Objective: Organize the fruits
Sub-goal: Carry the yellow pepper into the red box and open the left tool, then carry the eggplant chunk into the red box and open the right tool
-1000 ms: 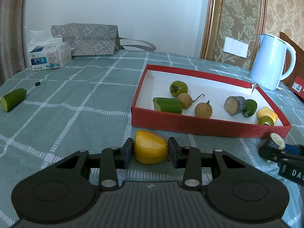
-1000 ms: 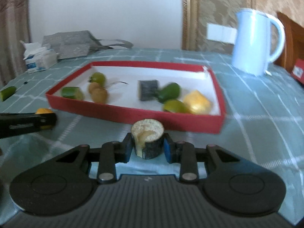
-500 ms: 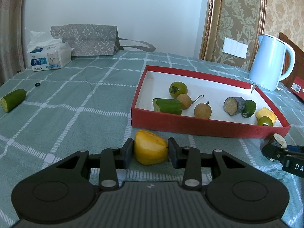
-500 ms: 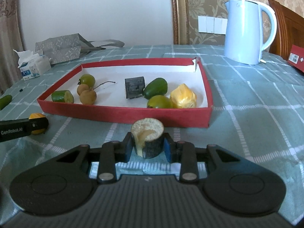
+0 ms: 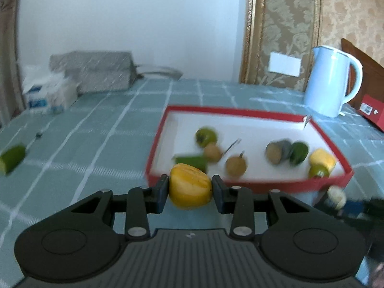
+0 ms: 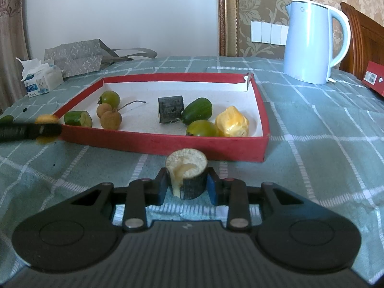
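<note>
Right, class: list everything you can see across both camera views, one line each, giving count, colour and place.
Tray: one, red, white inside, mid-table.
Round fruits: two, green, in tray.
Longans: two, brown, in tray.
Cucumber piece: one, green, in tray.
Dark chunk: one, in tray.
Oval fruit: one, green, in tray.
Yellow piece: one, in tray.
Cucumber end: one, green, on cloth far left.
Kettle: one, pale blue, behind tray.
Tissue box: one, white.
Bag: one, grey.
Left gripper: black, holds yellow fruit.
Right gripper: black, holds dark-skinned chunk.

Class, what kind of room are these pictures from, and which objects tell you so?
Probably a home dining room: a checked tablecloth, an electric kettle, a tissue box and patterned wallpaper.
</note>
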A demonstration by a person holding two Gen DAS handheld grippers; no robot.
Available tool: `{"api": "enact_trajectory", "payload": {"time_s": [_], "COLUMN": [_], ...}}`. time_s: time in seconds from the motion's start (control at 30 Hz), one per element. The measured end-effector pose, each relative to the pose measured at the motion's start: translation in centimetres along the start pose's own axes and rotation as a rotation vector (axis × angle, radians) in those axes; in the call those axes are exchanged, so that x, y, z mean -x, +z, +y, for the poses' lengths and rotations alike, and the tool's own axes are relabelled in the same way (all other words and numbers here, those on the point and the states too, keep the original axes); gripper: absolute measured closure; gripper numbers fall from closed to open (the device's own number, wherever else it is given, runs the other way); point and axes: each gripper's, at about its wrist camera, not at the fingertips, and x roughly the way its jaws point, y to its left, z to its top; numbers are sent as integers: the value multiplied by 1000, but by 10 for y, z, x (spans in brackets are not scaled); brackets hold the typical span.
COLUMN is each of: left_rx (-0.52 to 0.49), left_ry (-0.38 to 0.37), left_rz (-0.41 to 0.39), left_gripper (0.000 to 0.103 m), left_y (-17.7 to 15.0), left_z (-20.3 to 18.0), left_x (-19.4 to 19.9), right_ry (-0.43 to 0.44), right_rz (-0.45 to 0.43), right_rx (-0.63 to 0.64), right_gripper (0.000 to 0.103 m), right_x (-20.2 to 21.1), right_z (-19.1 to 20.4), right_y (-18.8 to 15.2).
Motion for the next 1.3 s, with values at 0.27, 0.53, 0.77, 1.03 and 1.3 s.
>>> {"api": "enact_trajectory", "payload": {"time_s": [0.27,0.53,0.77,1.03,1.3], "left_rx": [-48,-74,-58,-17,15], "left_ry": [0,-4,15,55,45], "left_rz": [11,22,-79,-132,-117], "left_gripper": [65,63,28,22,22], "left_y": [31,32,29,2,-25], "left_z": [-38,-51,-41,-4,19], "left_x": [-50,-77,-56,-5,5], "right_ry": [-1,1,-1,5,21], "right_rz": [0,0,0,-1,-16], "right_rx": [1,-1,3,-6,-31], "right_gripper": [71,71,71,71,71], "right_x": [0,0,0,1,4], "right_z": [0,-1,-1,0,-5], "right_y": [0,0,0,0,-1]}}
